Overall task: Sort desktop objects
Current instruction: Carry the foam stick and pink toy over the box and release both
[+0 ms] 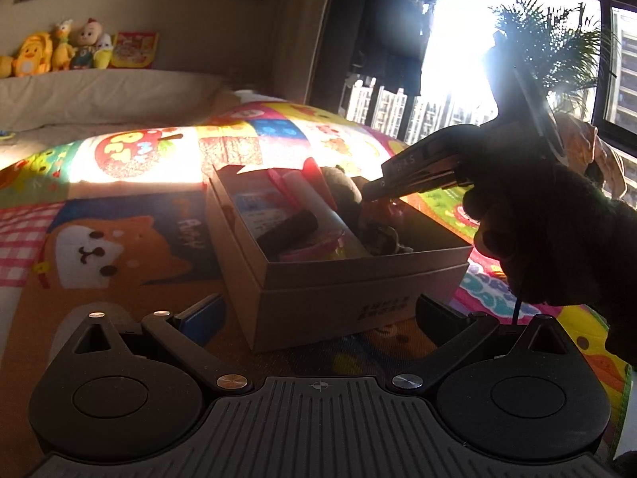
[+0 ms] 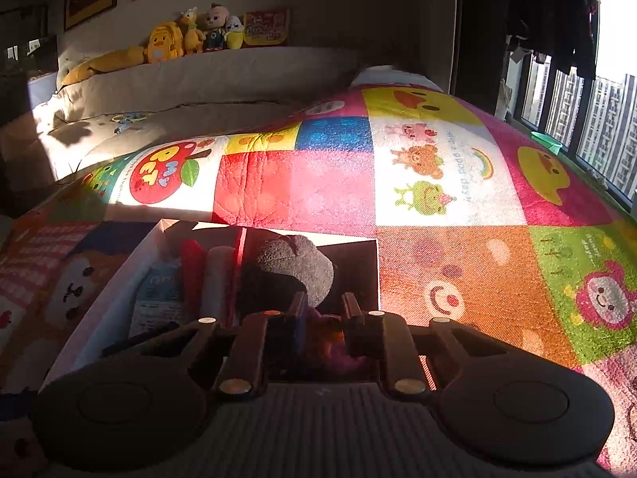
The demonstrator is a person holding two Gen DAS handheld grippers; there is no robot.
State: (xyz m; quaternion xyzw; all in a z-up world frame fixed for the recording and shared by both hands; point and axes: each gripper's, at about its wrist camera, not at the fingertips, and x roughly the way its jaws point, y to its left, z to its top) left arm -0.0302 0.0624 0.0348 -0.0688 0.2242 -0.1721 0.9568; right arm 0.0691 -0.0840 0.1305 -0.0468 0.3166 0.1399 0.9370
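Note:
A grey cardboard box stands on the colourful play mat and holds several items: a white tube, a red item, a dark cylinder, a grey plush toy. My left gripper is open and empty, its fingers on either side of the box's near corner. My right gripper hovers over the box's right compartment with its jaws narrowly apart around a small purple-orange item; I cannot tell whether they grip it. The right gripper also shows in the left wrist view, held by a black-gloved hand.
The play mat covers the floor. A beige sofa with plush toys runs along the back wall. Windows are on the right, with a green bowl at the sill.

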